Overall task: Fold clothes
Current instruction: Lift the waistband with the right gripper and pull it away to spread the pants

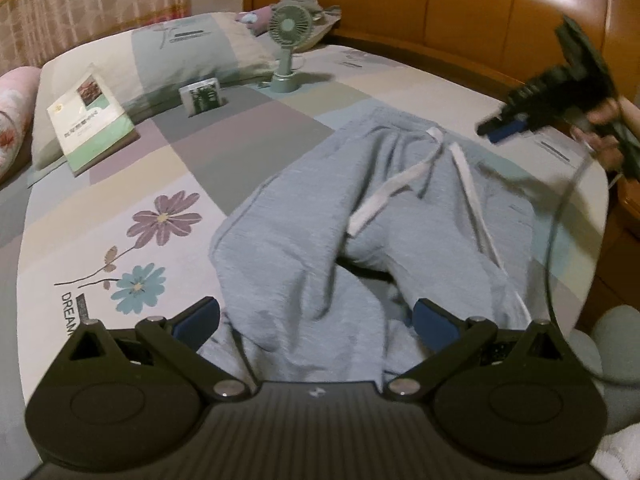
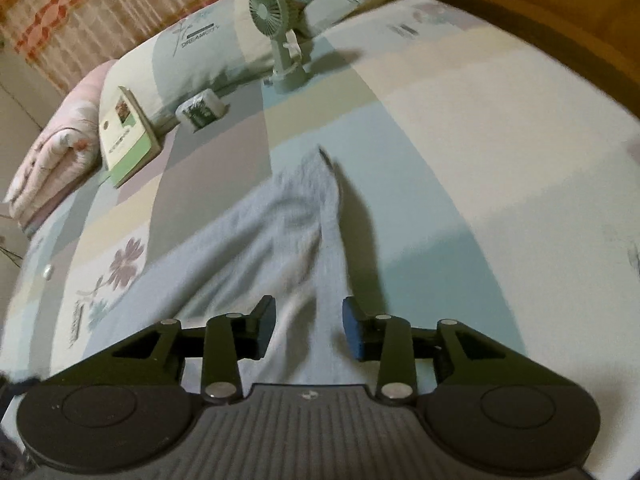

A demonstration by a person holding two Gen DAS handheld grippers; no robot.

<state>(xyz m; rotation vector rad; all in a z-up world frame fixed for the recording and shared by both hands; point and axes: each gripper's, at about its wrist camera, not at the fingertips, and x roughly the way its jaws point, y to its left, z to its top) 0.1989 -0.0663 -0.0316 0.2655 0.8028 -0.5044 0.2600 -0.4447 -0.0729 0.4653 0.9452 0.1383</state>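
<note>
Take the small green fan (image 1: pixel 288 40) at the head of the bed as your landmark. To its left, against the pillow, lean a book (image 1: pixel 94 114) and a small printed box (image 1: pixel 202 98); neither belongs to the job.

In front of the fan, toward you, the grey-blue sweatpants (image 1: pixel 360 208) lie on the patchwork bedsheet (image 1: pixel 120 184), waistband and white drawstring (image 1: pixel 400 176) on the fan's side, legs running back to you. I'd say folding has barely begun: the cloth is rumpled, bunched where the legs part, and no clean fold shows.

Your left gripper (image 1: pixel 316 326) sits at the near leg ends, farthest from the fan, jaws wide apart with fabric lying between them but no pad pressing on it, so it holds nothing.

To the fan's right, your right gripper (image 2: pixel 308 330) is partly open over the pants' edge; cloth shows between the fingers, yet the pads stand clear of it.

Left to do, by my reckoning: flatten the pants, lay one leg over the other, then fold them toward the waistband.
</note>
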